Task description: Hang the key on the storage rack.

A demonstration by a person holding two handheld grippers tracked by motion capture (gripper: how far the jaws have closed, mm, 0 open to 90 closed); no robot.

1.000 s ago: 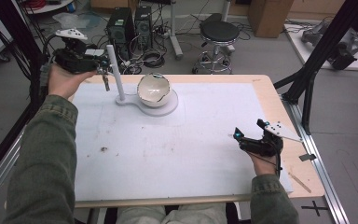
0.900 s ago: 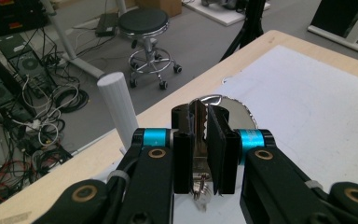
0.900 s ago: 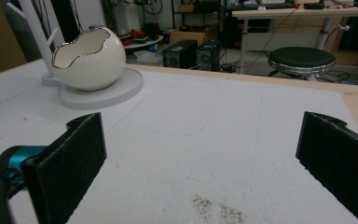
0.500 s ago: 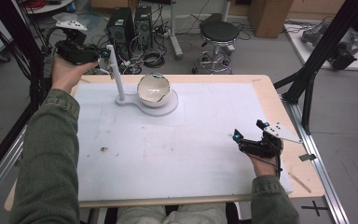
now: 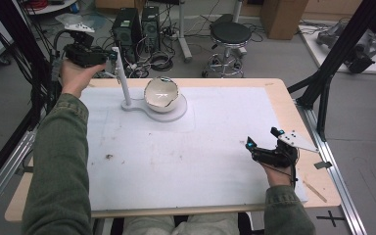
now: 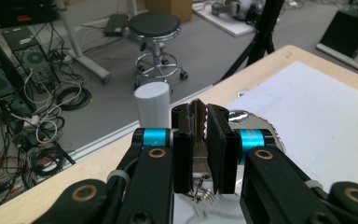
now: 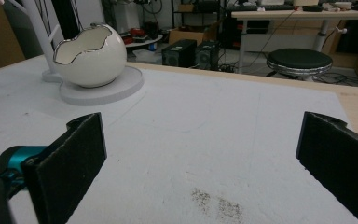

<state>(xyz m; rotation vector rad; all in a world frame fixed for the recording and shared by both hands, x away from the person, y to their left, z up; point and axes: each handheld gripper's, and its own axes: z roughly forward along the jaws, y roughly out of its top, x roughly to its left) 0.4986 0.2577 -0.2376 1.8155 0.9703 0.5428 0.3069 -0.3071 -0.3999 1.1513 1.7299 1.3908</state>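
Your left gripper (image 6: 198,154), at the far left by the white stand post (image 5: 121,78), clenches a small metal key (image 6: 197,122) on a ring. Next, carry it to the post's hook beside the egg-shaped white bowl (image 5: 161,94). Your right gripper (image 7: 200,154) rests released, near right.

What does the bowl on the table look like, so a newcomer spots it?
On the white mat, look to the far left part, where a round white base sits beside a white post. The bowl rests on that base: cream, egg-shaped, with a jagged silver-edged rim.

left claw (image 6: 199,140) | clamped on key (image 6: 198,122) (metal) | white post (image 6: 152,103) behind
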